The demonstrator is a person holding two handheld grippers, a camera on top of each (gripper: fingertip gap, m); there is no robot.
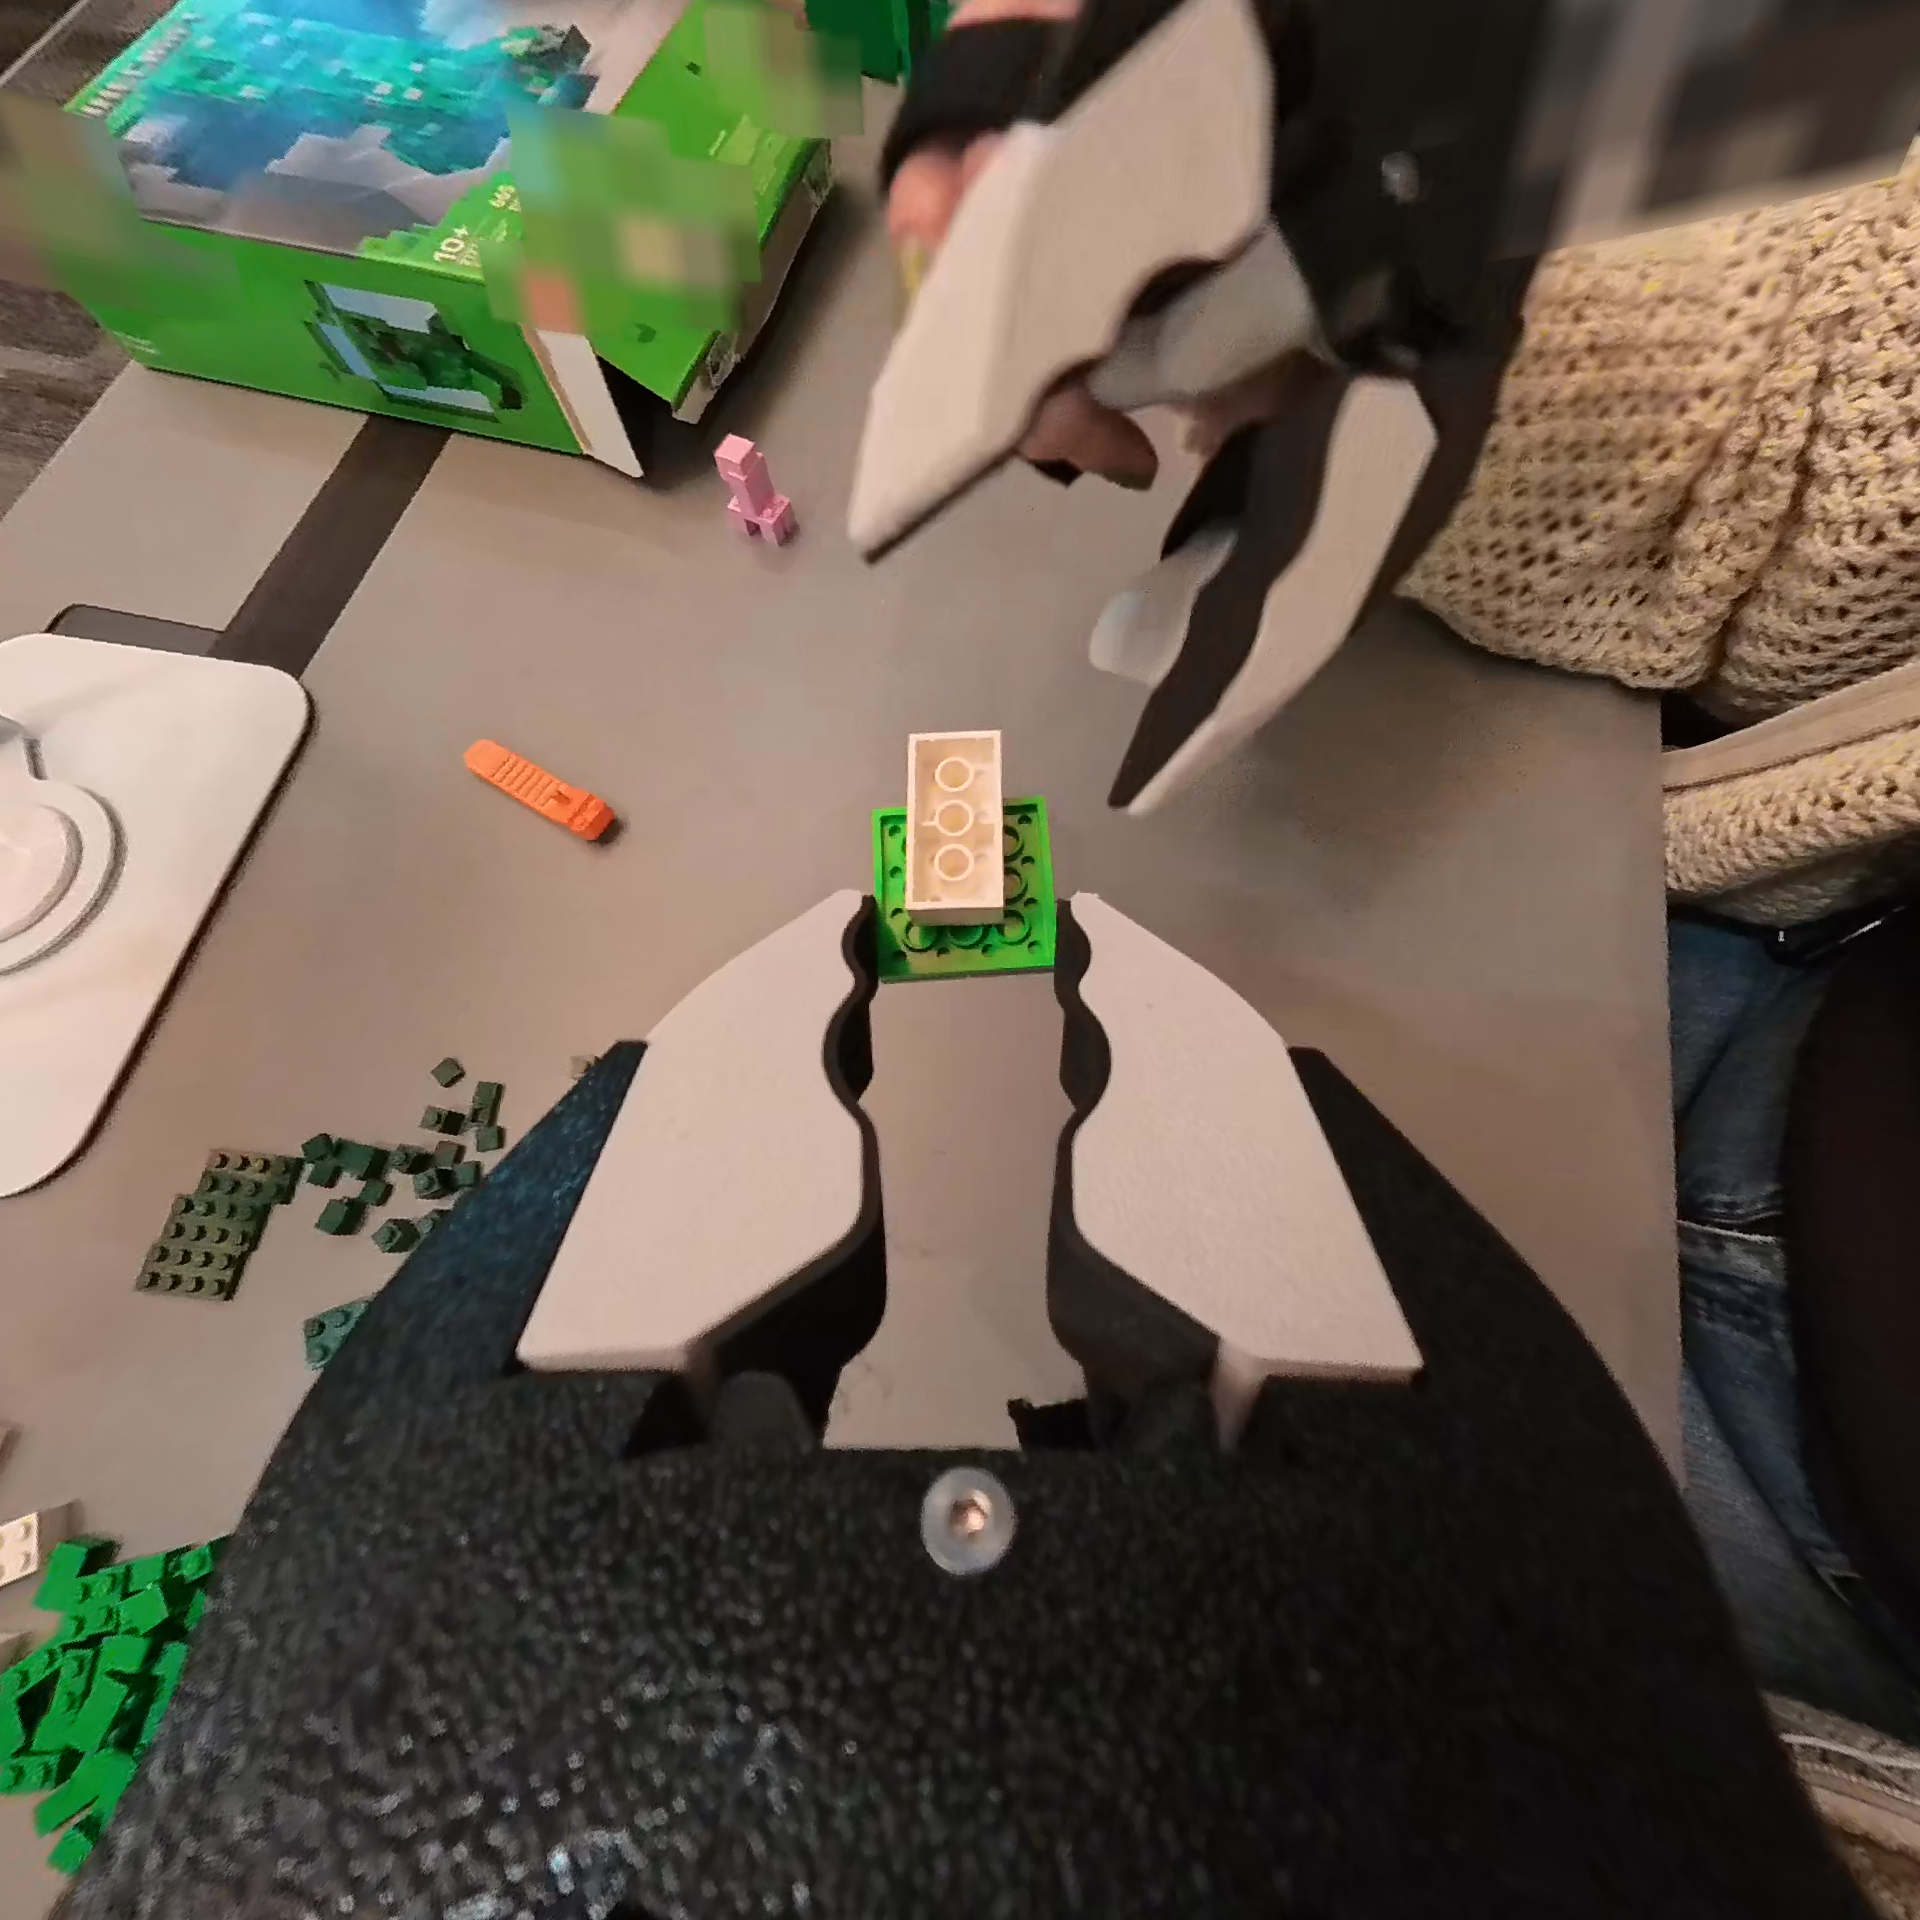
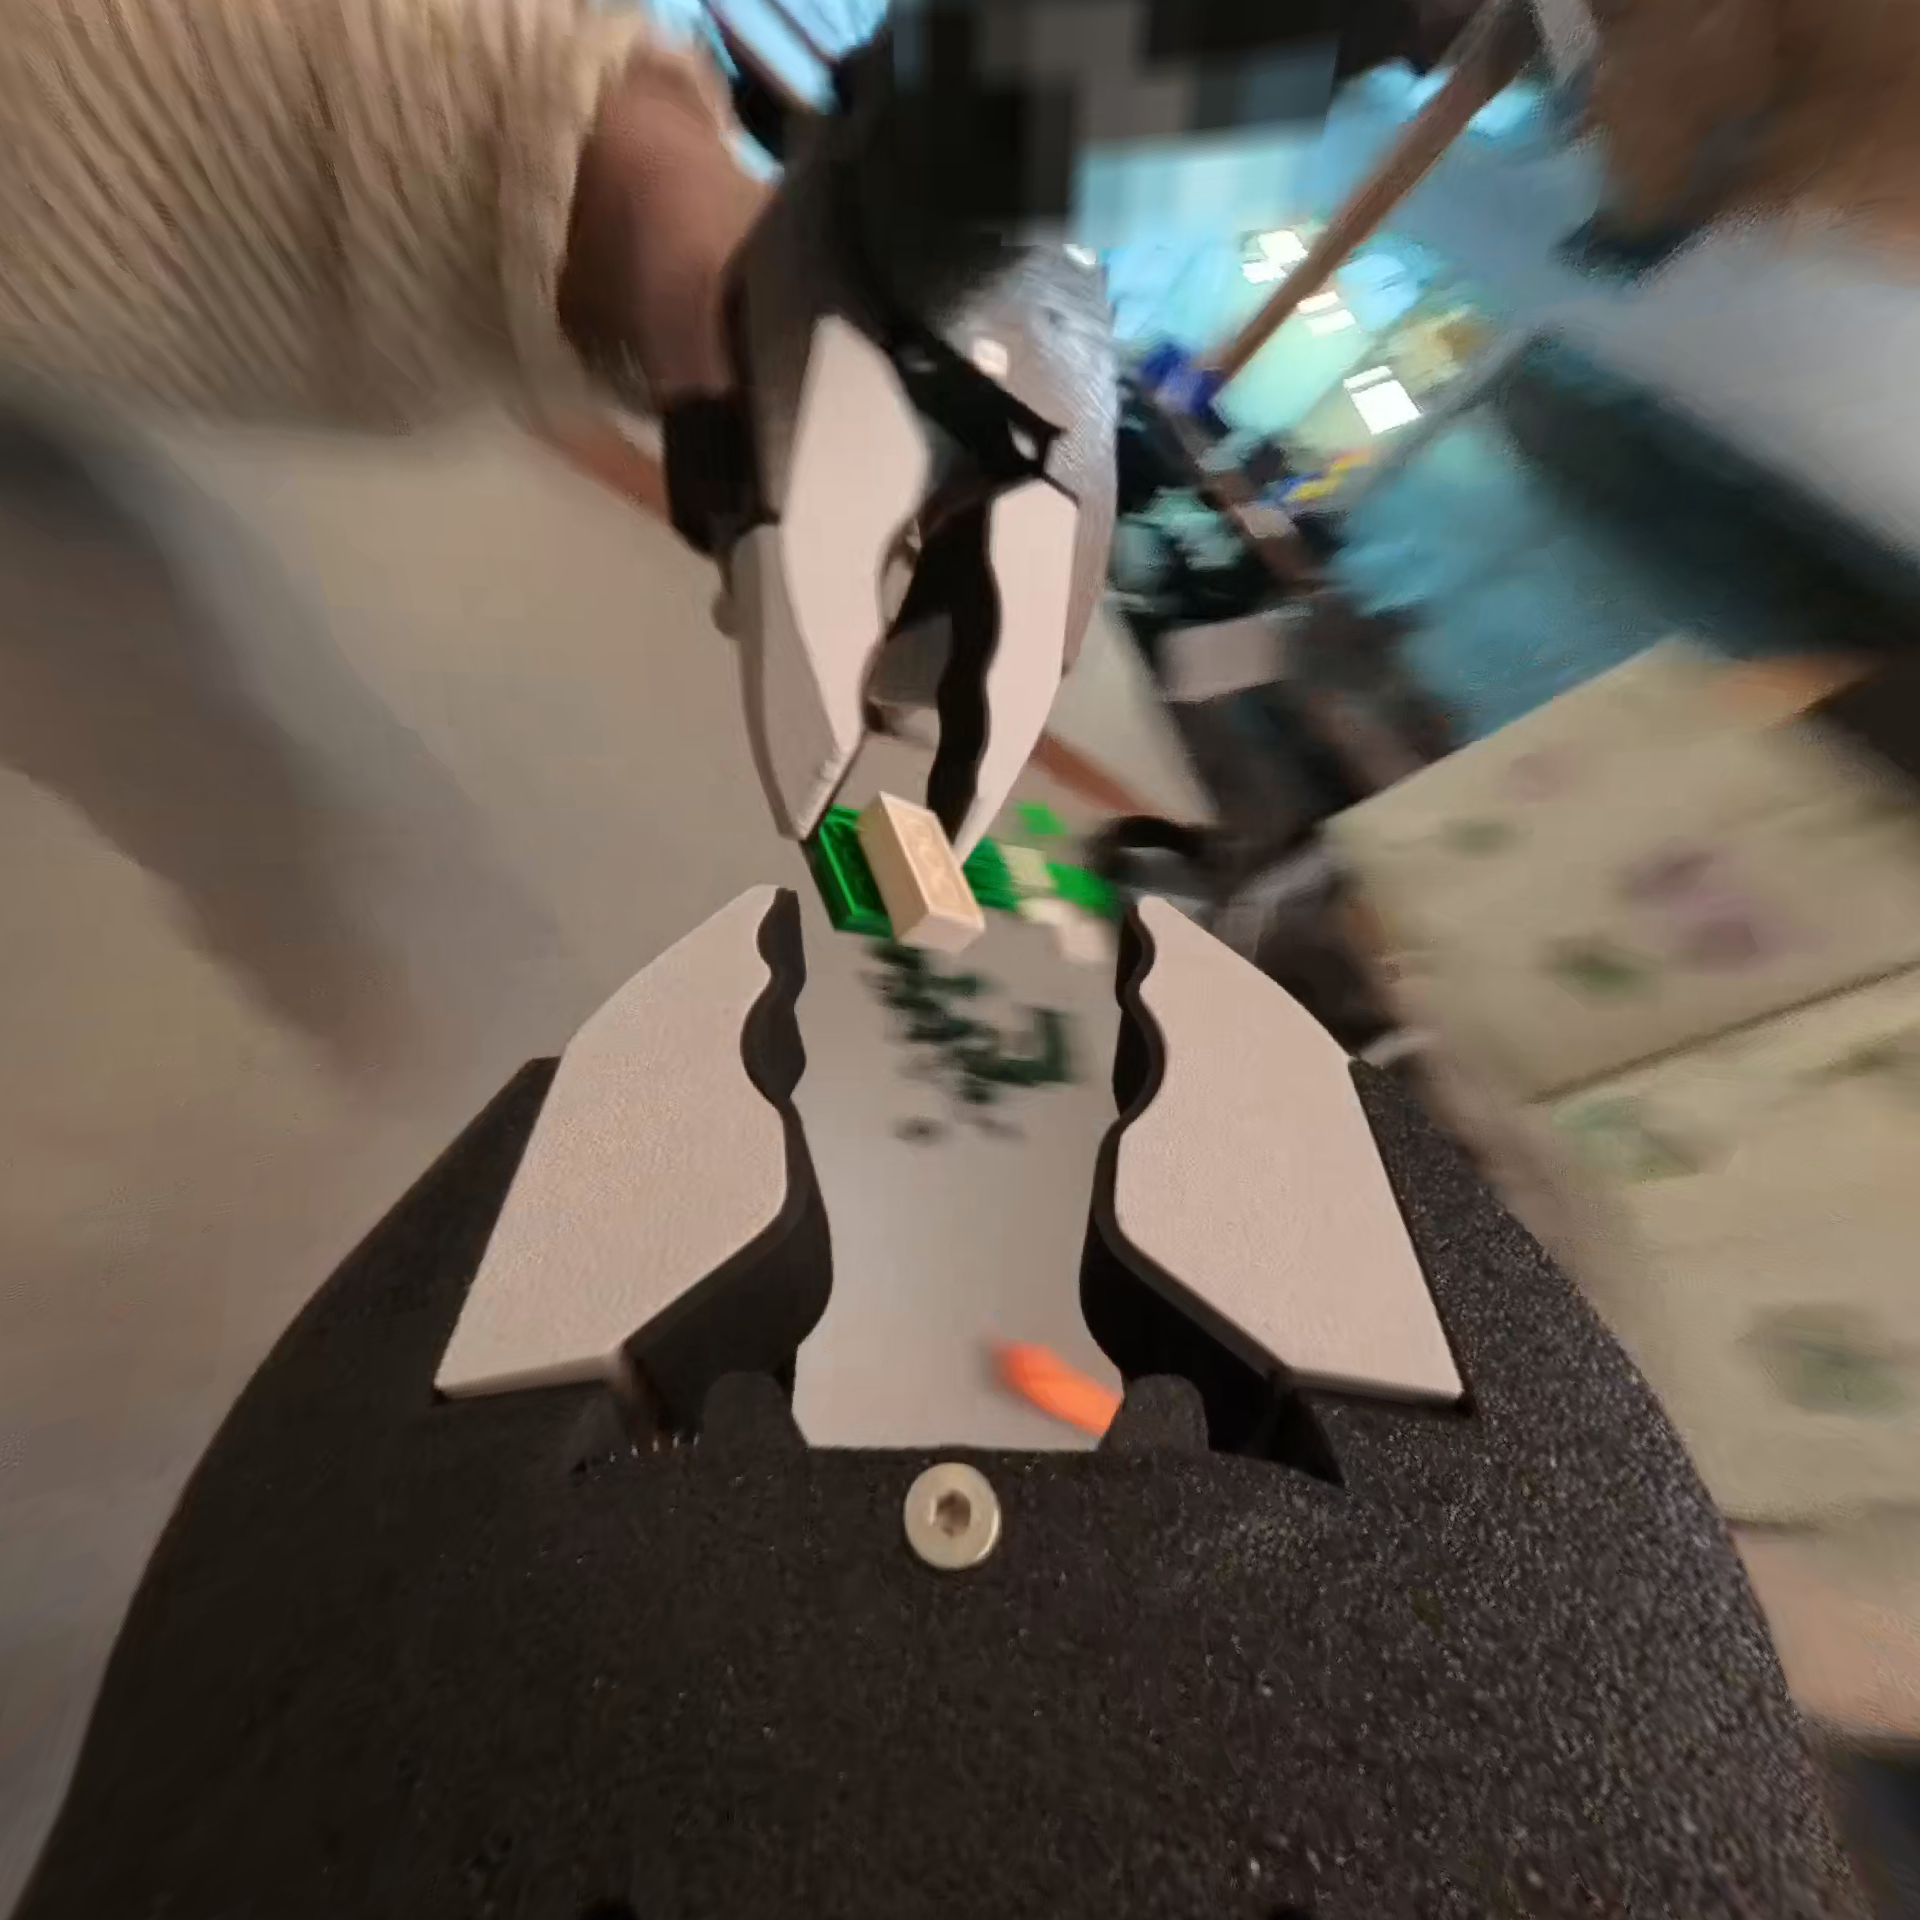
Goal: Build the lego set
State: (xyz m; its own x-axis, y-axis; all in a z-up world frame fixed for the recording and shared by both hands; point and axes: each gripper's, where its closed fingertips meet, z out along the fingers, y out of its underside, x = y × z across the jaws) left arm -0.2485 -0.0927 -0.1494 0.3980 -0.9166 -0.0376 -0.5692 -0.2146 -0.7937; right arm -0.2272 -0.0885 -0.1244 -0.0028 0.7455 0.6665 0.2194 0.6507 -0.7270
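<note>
My left gripper (image 1: pixel 966 909) is shut on a bright green square plate (image 1: pixel 966 951), gripping its two side edges and holding it above the grey table (image 1: pixel 675 644). A white two-by-four brick (image 1: pixel 954 831) sits on the plate with its hollow underside towards the camera. My right gripper (image 1: pixel 997 670) hangs just beyond and to the right of the brick, wide open and empty. In the blurred right wrist view, my right gripper (image 2: pixel 956 909) is open just in front of the plate (image 2: pixel 847 868) and the brick (image 2: pixel 925 873), which are held in the left gripper (image 2: pixel 888 831).
A green set box (image 1: pixel 416 239) lies at the far left, with a pink figure (image 1: pixel 758 499) near it. An orange brick separator (image 1: pixel 540 790) lies to the left. Dark green pieces (image 1: pixel 343 1174) and a bright green pile (image 1: pixel 83 1662) lie near left. A white stand base (image 1: pixel 125 883) is at the left edge.
</note>
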